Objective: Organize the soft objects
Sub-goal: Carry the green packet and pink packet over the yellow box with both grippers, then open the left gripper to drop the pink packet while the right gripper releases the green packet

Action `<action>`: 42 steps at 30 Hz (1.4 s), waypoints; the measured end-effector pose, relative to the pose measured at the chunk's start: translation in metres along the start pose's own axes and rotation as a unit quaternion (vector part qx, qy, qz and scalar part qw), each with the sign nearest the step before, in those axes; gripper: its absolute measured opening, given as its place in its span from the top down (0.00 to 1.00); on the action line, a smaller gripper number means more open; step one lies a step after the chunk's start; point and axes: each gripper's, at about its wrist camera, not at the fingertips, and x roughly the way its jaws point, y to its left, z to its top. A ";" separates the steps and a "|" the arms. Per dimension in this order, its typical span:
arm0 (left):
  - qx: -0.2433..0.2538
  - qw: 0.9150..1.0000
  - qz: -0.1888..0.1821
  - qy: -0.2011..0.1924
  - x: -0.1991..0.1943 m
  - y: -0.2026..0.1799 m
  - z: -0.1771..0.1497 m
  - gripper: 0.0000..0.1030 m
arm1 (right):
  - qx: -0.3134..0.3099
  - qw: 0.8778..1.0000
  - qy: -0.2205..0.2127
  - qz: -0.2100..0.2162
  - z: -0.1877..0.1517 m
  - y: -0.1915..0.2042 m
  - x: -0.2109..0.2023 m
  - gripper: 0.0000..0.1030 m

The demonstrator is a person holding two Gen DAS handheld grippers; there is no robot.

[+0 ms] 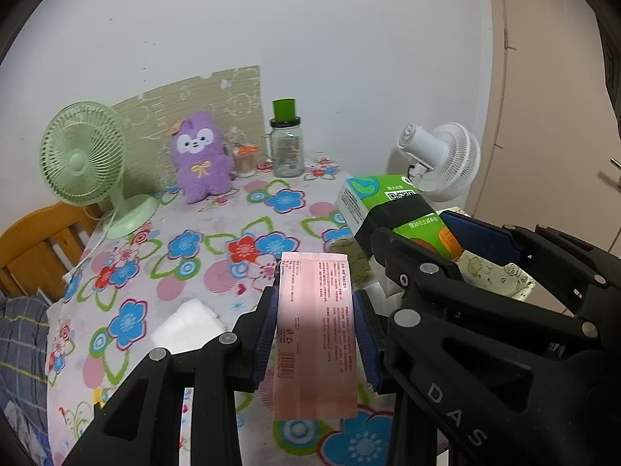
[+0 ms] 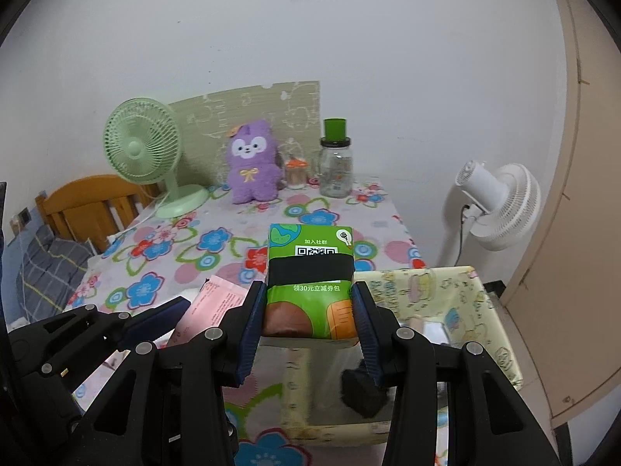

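My left gripper [image 1: 315,312] is shut on a flat pink packet [image 1: 315,334] and holds it above the flowered tablecloth [image 1: 194,256]. My right gripper [image 2: 310,306] is shut on a green tissue pack [image 2: 310,272] with a black band, held above a pale yellow patterned storage box [image 2: 458,310]. The green pack also shows in the left wrist view [image 1: 392,209], and the pink packet in the right wrist view [image 2: 211,306]. A white soft pack [image 1: 188,326] lies on the table left of my left gripper. A purple plush toy [image 1: 202,159] sits at the back.
A green desk fan [image 1: 83,155] stands at the back left, with a glass jar with a green lid [image 1: 286,143] and a small jar [image 1: 244,159] beside the plush. A white floor fan [image 2: 500,206] stands right of the table. A dark object [image 2: 363,392] lies in the box.
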 end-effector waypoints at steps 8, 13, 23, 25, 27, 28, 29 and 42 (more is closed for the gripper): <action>0.018 1.000 -0.015 0.001 0.014 -0.024 0.011 0.62 | 0.015 1.000 0.000 -0.017 0.002 -0.029 0.002 0.53; 0.032 0.999 -0.027 0.004 0.024 -0.041 0.016 0.62 | 0.026 0.999 0.003 -0.028 0.001 -0.050 0.004 0.53; 0.047 0.997 -0.054 0.020 0.048 -0.066 0.023 0.61 | 0.054 0.997 0.009 -0.056 -0.003 -0.087 0.013 0.53; 0.049 0.997 -0.058 0.026 0.053 -0.070 0.022 0.60 | 0.060 0.996 0.011 -0.059 -0.005 -0.092 0.016 0.53; 0.052 0.996 -0.060 0.029 0.056 -0.073 0.021 0.60 | 0.064 0.996 0.014 -0.062 -0.006 -0.096 0.018 0.53; 0.054 0.996 -0.059 0.030 0.057 -0.075 0.020 0.60 | 0.067 0.996 0.016 -0.062 -0.007 -0.099 0.020 0.53; 0.055 0.996 -0.059 0.030 0.057 -0.076 0.020 0.57 | 0.068 0.996 0.017 -0.062 -0.007 -0.100 0.022 0.53; 0.067 0.997 -0.007 0.040 0.067 -0.069 0.015 0.16 | 0.067 0.996 0.045 -0.032 -0.014 -0.095 0.047 0.51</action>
